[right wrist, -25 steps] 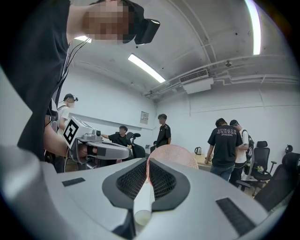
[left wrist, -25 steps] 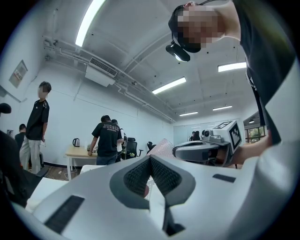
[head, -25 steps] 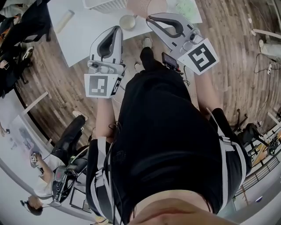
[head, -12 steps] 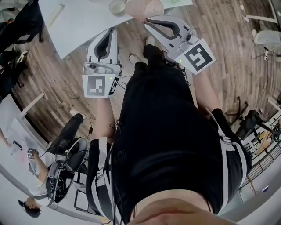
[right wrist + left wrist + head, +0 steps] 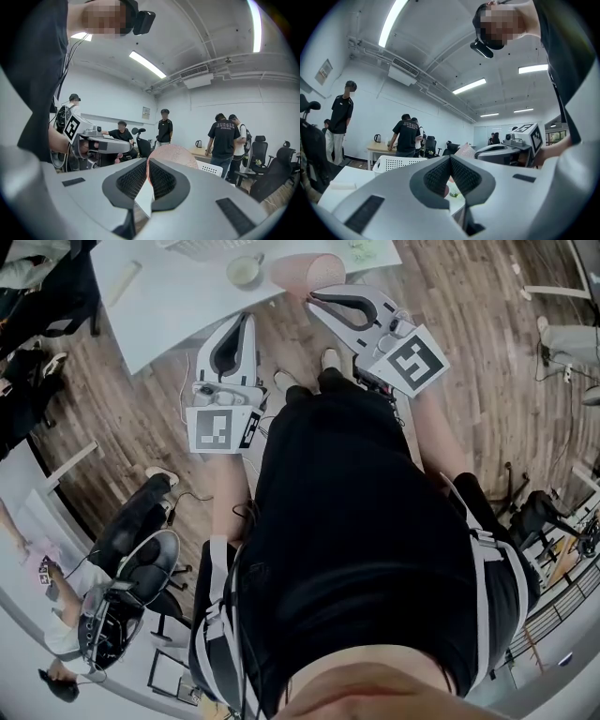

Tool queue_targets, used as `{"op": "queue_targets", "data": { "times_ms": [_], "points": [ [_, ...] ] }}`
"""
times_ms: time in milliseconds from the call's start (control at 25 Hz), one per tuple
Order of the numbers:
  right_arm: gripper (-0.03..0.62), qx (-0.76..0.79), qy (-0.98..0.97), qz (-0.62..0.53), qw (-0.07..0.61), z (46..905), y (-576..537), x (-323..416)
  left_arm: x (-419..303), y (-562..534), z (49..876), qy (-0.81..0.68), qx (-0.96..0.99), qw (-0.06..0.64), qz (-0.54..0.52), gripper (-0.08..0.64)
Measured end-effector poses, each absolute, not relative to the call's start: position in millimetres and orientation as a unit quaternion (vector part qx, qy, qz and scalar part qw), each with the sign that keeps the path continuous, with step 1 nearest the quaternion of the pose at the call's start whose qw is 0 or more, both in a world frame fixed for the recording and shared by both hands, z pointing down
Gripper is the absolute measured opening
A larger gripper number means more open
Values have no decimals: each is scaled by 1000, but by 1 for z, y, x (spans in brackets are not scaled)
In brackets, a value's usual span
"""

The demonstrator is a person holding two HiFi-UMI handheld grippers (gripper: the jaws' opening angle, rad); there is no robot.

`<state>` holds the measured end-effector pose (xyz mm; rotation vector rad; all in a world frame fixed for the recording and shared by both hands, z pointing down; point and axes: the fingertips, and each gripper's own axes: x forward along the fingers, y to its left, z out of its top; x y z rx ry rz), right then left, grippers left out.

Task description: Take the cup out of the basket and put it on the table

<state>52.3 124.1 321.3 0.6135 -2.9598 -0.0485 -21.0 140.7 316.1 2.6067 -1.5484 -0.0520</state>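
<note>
Both grippers, left [image 5: 247, 319] and right [image 5: 312, 298], are pressed together empty, and the small pale round cup [image 5: 246, 269] apparently already stands on the white table [image 5: 178, 292] beside the white perforated basket [image 5: 202, 246].

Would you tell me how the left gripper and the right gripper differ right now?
The right gripper is shut on the pink cup; the left gripper is shut on nothing. The right gripper's tip lies at the table edge; the left gripper's lies short of it, over the wooden floor. Both are white and carry a marker cube.
</note>
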Motion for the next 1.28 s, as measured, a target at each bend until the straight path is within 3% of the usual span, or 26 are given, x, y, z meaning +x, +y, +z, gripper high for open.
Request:
{"op": "queue_targets", "data": {
  "times_ms": [560, 1280],
  "points": [
    [26, 192, -981, 1, 11, 305, 113, 82, 3, 130, 311, -522, 852, 48, -11, 17],
    [26, 188, -982, 3, 10, 305, 121, 94, 10, 137, 312, -530, 847, 47, -9, 18]
  ]
}}
